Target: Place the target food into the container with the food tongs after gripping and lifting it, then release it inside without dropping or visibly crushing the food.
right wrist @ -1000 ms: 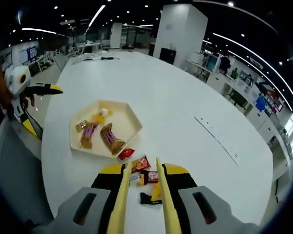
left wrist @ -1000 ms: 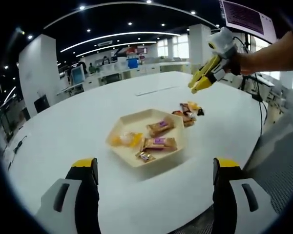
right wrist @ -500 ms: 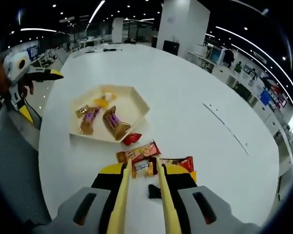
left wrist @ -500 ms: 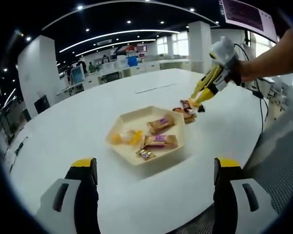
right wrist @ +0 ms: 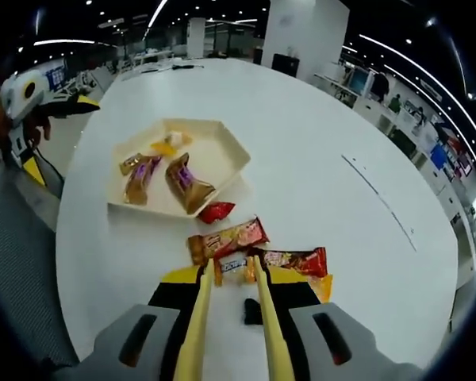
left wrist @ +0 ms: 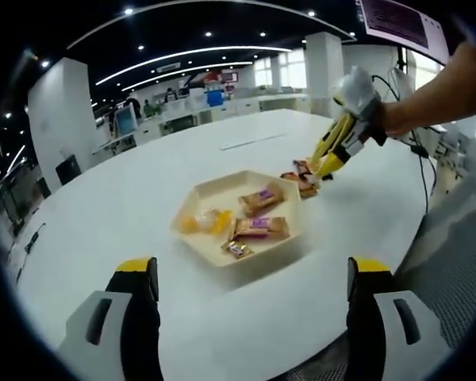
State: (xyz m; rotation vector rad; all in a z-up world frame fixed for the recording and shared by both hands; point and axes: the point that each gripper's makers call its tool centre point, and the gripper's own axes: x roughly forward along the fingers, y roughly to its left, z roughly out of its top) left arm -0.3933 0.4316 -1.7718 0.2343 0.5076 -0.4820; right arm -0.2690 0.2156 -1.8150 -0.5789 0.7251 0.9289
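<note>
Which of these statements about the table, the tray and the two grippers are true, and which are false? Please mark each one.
1. The tray is six-sided and cream-coloured. True.
2. The tray holds no food yet. False: several wrapped snacks lie in it, among them a brown packet with a purple label.
3. The tongs on the right gripper reach down to the loose snacks on the table beside the tray. True.
4. A small red packet lies inside the tray. False: it lies on the table, just outside the tray's rim.
5. The left gripper holds a snack. False: its jaws stand wide apart with nothing between them.
</note>
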